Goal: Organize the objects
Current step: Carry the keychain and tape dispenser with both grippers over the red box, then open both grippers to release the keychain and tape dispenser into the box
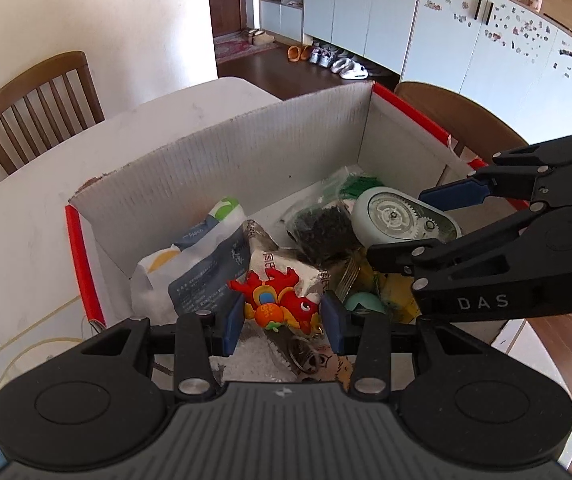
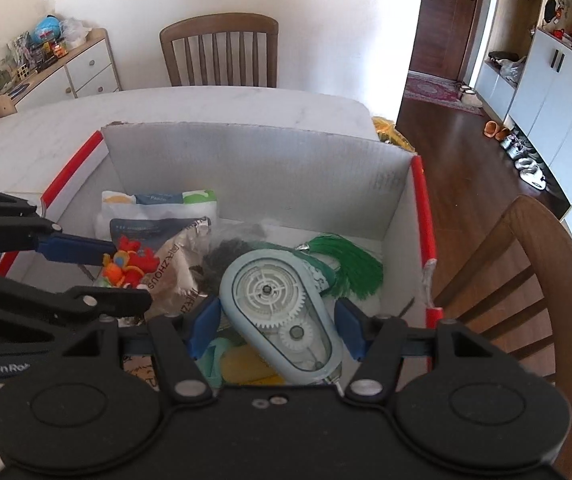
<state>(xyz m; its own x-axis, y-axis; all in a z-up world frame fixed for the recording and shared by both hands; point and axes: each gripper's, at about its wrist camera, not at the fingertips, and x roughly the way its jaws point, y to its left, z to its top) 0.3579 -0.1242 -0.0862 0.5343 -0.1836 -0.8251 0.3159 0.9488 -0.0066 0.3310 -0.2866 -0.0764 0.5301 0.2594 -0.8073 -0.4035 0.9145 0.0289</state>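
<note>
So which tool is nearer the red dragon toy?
Left. The left tool brackets the red dragon toy between its fingers; the right tool sits further right, around the gear case.

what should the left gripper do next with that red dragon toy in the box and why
Probably close the left gripper. Its blue pads sit on either side of the red dragon toy with small gaps, so nothing is gripped yet. The toy lies on top of packets in the box, and the right gripper is busy around the gear dispenser.
</note>
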